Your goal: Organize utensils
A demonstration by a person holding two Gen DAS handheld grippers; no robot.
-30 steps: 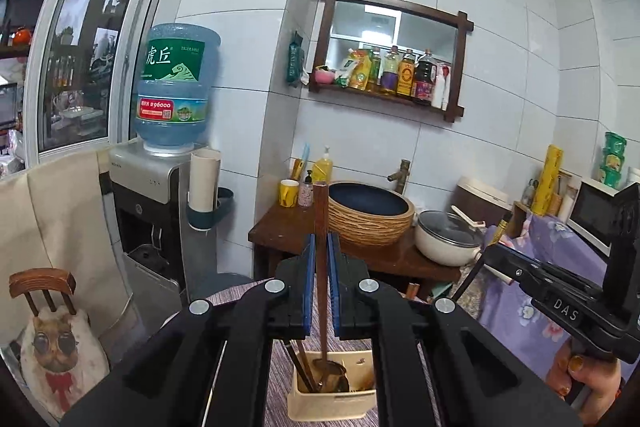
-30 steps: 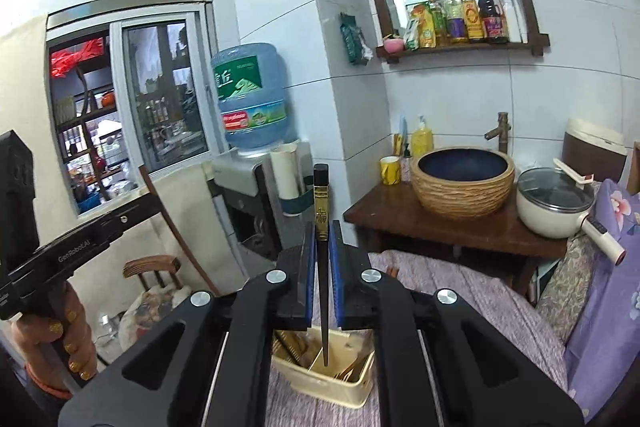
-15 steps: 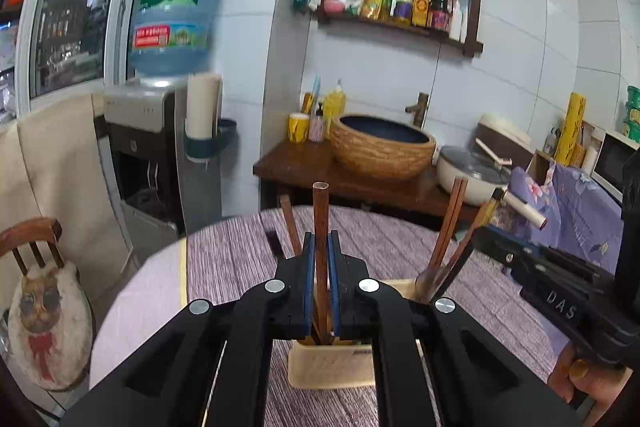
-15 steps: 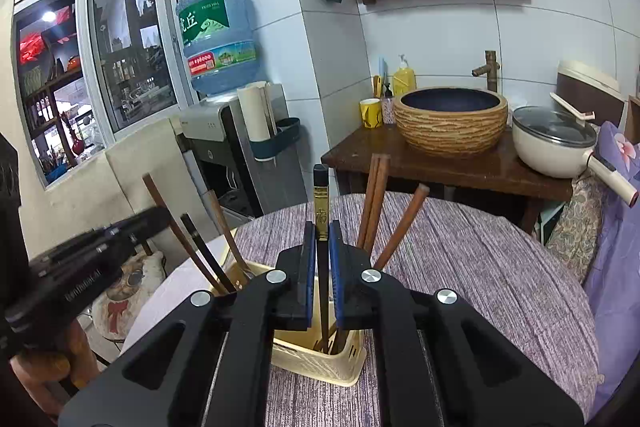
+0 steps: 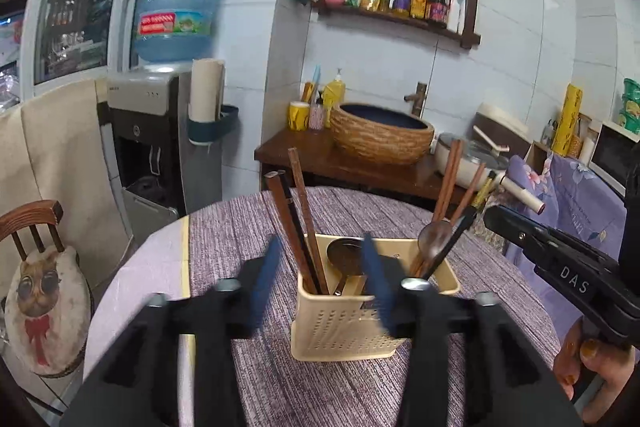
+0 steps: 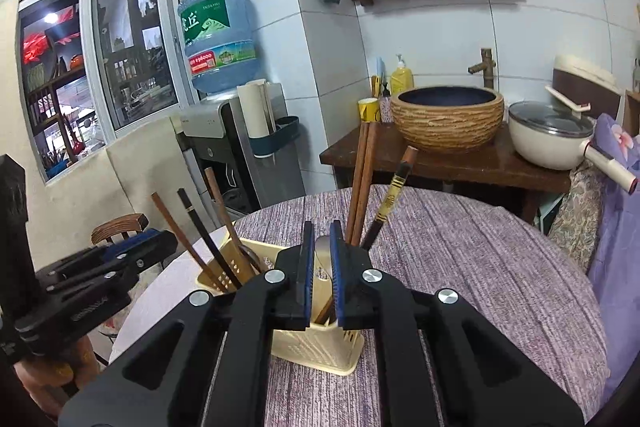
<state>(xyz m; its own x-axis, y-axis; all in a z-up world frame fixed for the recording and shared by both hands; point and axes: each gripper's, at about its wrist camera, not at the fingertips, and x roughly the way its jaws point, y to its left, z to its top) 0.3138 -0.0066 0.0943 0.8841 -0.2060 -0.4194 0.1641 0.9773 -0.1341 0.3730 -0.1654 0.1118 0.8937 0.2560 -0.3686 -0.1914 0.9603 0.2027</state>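
Observation:
A cream perforated utensil holder [image 5: 352, 323] stands on the round table with a purple cloth [image 5: 360, 211]; it also shows in the right wrist view [image 6: 316, 347]. Brown and black chopsticks [image 5: 304, 227] and spoons [image 5: 434, 239] stand in it. My left gripper [image 5: 320, 267] is open and empty, its blue pads apart just in front of the holder. My right gripper [image 6: 320, 259] is slightly open and empty, right over the holder. The black-and-gold chopstick [image 6: 390, 203] leans in the holder's right side.
A wooden stand with a woven basin [image 5: 380, 139] and a white pot [image 6: 548, 135] sits behind the table. A water dispenser [image 5: 160, 147] stands at the left, a chair with a cat cushion [image 5: 44, 303] beside the table.
Both grippers opened and let go of their chopsticks, which now stand in the holder. Both views tilted down and moved back from the holder.

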